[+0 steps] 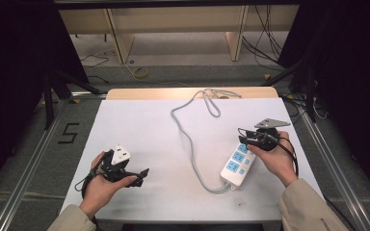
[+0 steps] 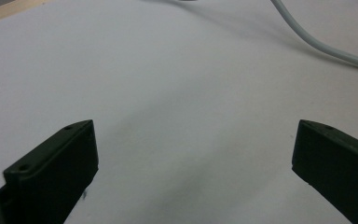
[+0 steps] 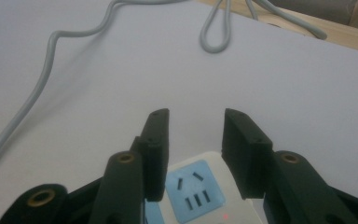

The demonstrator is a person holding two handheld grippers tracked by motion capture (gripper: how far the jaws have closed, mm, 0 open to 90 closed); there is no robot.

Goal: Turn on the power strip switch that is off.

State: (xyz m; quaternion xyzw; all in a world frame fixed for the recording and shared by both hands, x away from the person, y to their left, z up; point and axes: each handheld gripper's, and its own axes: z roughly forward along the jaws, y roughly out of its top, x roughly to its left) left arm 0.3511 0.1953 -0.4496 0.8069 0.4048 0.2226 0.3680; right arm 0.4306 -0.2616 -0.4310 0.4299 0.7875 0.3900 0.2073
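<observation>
A white power strip (image 1: 236, 166) with blue sockets lies at the right of the white table (image 1: 139, 125), and its grey cable (image 1: 188, 139) snakes away to a loop at the far edge. My right gripper (image 1: 241, 135) hovers over the strip's far end. In the right gripper view its jaws (image 3: 196, 114) stand apart above a blue socket (image 3: 193, 186), with nothing pressed between the pads. My left gripper (image 1: 142, 177) rests at the near left, jaws wide open (image 2: 195, 128) over bare table. The cable (image 2: 321, 46) crosses the top right of the left gripper view.
A small red light (image 3: 224, 216) glows on the strip. A wooden strip (image 1: 149, 92) edges the table's far side. Metal rails (image 1: 33, 159) run along the floor on both sides. Beyond the table stand wooden shelf legs (image 1: 233, 45) and loose floor cables (image 1: 265, 43).
</observation>
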